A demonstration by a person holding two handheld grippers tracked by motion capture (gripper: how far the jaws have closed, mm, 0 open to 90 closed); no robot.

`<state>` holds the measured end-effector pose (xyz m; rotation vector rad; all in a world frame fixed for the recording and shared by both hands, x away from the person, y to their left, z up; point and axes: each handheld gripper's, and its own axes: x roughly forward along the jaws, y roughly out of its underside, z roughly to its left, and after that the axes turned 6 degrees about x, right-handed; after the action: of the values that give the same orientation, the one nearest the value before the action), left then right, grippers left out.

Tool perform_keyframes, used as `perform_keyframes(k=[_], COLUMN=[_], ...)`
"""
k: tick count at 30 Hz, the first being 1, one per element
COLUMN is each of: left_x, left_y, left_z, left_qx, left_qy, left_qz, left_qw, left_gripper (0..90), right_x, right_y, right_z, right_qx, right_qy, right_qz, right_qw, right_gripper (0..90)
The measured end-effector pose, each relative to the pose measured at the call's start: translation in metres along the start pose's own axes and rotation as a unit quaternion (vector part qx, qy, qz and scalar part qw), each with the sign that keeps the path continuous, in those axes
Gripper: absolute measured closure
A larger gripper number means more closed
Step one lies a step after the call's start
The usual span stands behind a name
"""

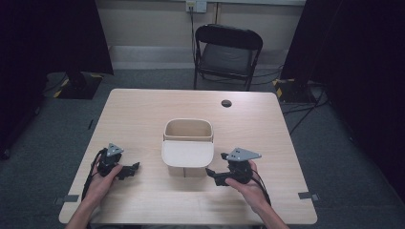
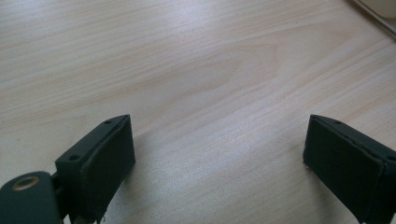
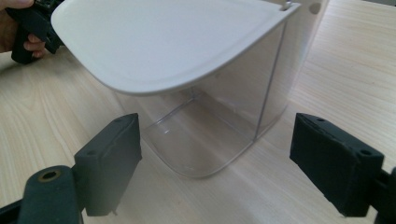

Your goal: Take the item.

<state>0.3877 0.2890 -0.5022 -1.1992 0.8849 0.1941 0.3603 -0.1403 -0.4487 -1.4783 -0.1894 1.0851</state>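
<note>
Light wood table (image 1: 143, 109) on grey carpet, black folding chair (image 1: 228, 52) pushed back at the far side, dark curtains left and right. One cable hole (image 1: 226, 103) near the table's far edge.

Container (image 1: 188, 145) stands mid-table, between the two hands and a little beyond them. It has an open beige upper rim toward the chair and a white hinged lid (image 3: 168, 42) that juts out on the person's side. From the right gripper view the lower body reads as clear plastic with rounded corners, resting flat on the wood; nothing visible inside it (the far compartment cannot be judged from here).

Left gripper (image 1: 128, 171): held low over the table to the left of the container, well apart from it, jaws spread wide with bare wood grain between them. Holding nothing. Likely parked there as a standby or steadying hand.

Right gripper (image 1: 217, 176): just beside the container's near right corner, not touching, jaws wide apart and empty. Its camera looks straight at the clear wall under the overhanging lid, so the aim appears to be the lid edge or the front wall.

Judgement: approach stage, no contact yet. The lid overhang gives the jaws a thin lip to take; a grip on the curved clear wall would be likelier to slip.
</note>
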Motion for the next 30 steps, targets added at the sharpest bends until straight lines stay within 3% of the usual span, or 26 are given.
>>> perform_keyframes(k=[30], left_x=[0.000], left_y=[0.000], left_z=[0.000], left_qx=[0.000], left_qy=[0.000], left_qz=[0.000], left_qw=[1.0000], left_gripper=[8.3], right_x=[0.012], right_y=[-0.014], right_z=[0.002], right_qx=[-0.009], right_qy=[-0.019], right_qz=[0.002], right_qw=[0.9998], right_gripper=[14.4])
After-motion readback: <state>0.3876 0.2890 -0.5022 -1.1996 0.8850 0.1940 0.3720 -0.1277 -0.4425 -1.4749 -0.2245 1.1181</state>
